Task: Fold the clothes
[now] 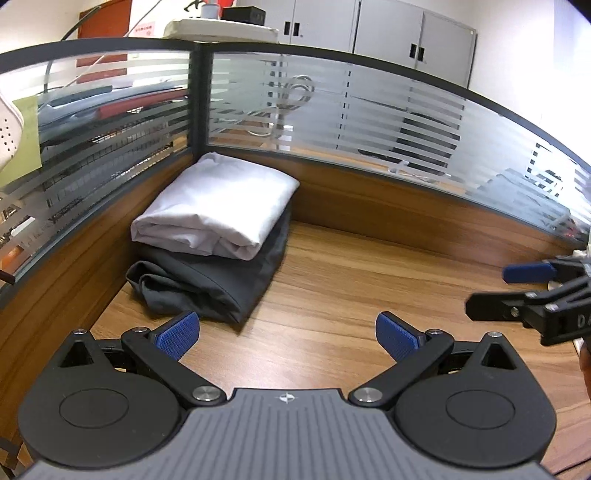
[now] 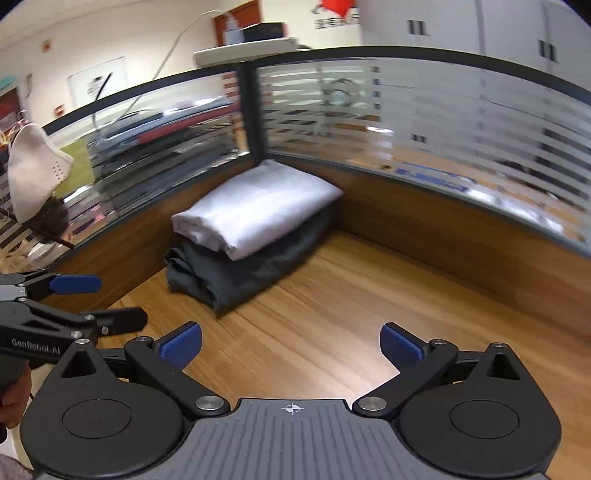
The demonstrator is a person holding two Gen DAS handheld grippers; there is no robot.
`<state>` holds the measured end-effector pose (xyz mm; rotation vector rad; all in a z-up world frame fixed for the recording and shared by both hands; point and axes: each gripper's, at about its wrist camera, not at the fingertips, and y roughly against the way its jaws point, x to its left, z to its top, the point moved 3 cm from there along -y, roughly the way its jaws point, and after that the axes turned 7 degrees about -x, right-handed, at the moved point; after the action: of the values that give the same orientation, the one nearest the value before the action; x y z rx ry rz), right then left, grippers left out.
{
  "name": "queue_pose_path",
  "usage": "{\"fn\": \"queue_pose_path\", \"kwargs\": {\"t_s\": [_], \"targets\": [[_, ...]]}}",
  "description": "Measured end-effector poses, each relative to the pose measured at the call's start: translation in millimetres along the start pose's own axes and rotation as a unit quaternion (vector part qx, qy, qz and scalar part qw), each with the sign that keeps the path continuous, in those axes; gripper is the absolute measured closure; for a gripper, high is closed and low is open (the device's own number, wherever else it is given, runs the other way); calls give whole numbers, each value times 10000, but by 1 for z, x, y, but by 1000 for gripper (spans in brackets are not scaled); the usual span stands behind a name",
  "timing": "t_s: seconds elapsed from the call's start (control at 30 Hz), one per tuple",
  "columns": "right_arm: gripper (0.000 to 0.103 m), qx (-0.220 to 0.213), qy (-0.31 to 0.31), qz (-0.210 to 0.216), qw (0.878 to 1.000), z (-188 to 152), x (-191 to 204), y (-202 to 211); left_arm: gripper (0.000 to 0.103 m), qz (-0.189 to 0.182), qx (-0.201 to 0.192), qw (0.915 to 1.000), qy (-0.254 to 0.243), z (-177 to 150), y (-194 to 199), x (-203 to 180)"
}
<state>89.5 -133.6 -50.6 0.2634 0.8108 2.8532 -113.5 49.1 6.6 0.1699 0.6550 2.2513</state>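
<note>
In the left half of both views, a folded white garment (image 1: 218, 208) lies on a folded dark grey garment (image 1: 207, 284) in the desk (image 1: 351, 295) corner against the striped glass partition (image 1: 332, 118). The left gripper (image 1: 287, 334) and right gripper (image 2: 291, 341) (blue-padded fingers) hang spread wide above bare wood, holding nothing.

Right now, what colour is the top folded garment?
White, on the dark grey garment; top folded garment is clearest in left wrist view.

You're at an office cubicle: a wooden desk (image 1: 351, 280) cornered by frosted-stripe glass partitions (image 1: 332, 110), with grey metal filing cabinets (image 1: 388, 33) at the far wall.
</note>
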Motion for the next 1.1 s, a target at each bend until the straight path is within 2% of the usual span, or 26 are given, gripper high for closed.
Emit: {"fn": "queue_pose_path", "kwargs": {"t_s": [0.23,0.43,0.57,0.9,1.1], "targets": [[0,-10,-361,-441,9984,-31,-8,30,1,29,-122,9994,-334,-2,6,-16],[0,52,-495,-699,9963,-51,-11,46,1,100,-75,9991,-394,-6,9,-20],[0,127,-545,-767,9955,-59,-10,49,1,153,2,9990,-430,-6,7,-19],[0,262,-470,-837,9950,-66,-6,43,1,18,271,9975,-650,-10,-6,-28],[0,306,-464,-879,9946,-66,-6,40,1,-19,452,9973,-574,-12,-16,-24]]}}
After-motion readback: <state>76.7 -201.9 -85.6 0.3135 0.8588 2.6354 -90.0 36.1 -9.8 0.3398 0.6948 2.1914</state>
